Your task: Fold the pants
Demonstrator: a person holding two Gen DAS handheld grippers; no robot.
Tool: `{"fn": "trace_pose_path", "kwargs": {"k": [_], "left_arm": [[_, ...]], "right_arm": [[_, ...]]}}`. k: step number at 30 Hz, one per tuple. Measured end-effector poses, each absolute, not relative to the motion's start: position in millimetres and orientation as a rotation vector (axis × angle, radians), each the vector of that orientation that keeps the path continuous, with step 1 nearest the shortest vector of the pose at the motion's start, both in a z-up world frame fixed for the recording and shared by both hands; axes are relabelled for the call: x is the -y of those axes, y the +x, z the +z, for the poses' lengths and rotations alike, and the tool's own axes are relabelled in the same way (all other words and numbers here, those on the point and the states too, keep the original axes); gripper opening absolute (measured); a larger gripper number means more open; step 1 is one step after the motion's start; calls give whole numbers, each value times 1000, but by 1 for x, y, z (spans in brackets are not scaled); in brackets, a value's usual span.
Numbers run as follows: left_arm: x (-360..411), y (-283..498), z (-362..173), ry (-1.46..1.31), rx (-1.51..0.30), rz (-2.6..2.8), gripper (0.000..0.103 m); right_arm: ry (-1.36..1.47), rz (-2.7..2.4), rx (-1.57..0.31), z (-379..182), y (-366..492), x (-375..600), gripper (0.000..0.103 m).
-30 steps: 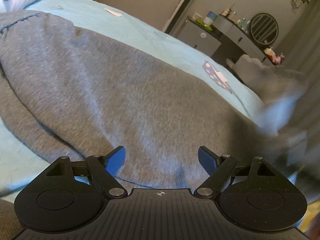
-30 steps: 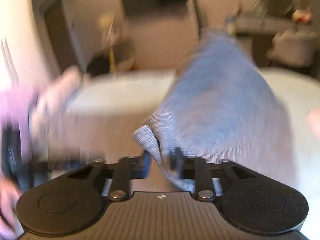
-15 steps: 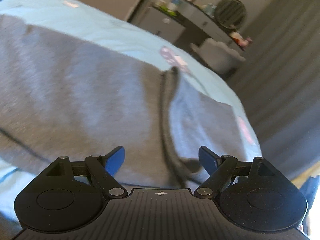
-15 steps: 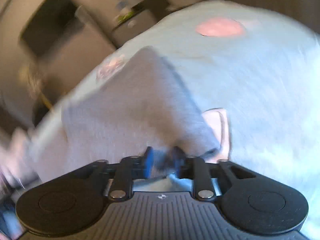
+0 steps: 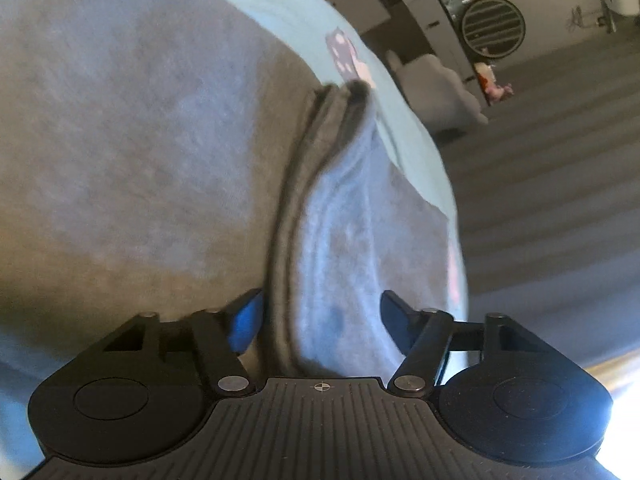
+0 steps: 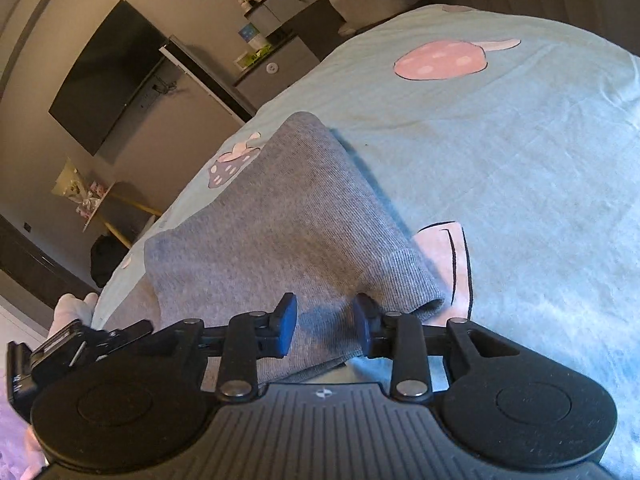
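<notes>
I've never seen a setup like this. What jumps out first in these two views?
Soft grey knit pants dominate both views, spread over a pale blue bedsheet with pink mushroom prints. The right gripper sits at the ribbed cuff, its jaws parted with fabric between them. The left gripper hangs open over a dark folded edge of the cloth.

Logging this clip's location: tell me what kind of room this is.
Most likely a bedroom. The grey pants lie on a bed with a light blue mushroom-print sheet, a dark TV hangs on the wall, and a cabinet topped with bottles stands past the bed.
</notes>
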State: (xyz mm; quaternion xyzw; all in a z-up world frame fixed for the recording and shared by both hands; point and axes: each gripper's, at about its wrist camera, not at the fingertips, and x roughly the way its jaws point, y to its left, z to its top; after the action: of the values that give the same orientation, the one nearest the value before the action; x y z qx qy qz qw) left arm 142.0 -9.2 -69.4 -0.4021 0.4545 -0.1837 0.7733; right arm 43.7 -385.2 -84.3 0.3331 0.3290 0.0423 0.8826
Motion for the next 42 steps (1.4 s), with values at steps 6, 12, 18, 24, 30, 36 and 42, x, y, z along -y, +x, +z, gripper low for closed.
{"fn": "trace_pose_path", "kwargs": {"k": [6, 12, 18, 24, 30, 36, 42], "left_arm": [[23, 156, -83, -886, -1006, -400, 17], [23, 145, -63, -802, -959, -386, 15], [12, 123, -13, -564, -832, -387, 15], [2, 124, -24, -456, -873, -289, 22], [-2, 131, -10, -475, -791, -213, 46], [17, 148, 1, -373, -740, -188, 67], [36, 164, -27, -224, -830, -82, 73]], "right_arm": [[698, 100, -669, -87, 46, 383, 38], [720, 144, -618, -82, 43, 384, 40], [719, 206, -593, -77, 43, 379, 40], [740, 239, -542, -71, 41, 380, 43], [708, 198, -576, -74, 47, 377, 42], [662, 178, -624, -84, 60, 371, 41], [667, 184, -616, -89, 61, 372, 41]]}}
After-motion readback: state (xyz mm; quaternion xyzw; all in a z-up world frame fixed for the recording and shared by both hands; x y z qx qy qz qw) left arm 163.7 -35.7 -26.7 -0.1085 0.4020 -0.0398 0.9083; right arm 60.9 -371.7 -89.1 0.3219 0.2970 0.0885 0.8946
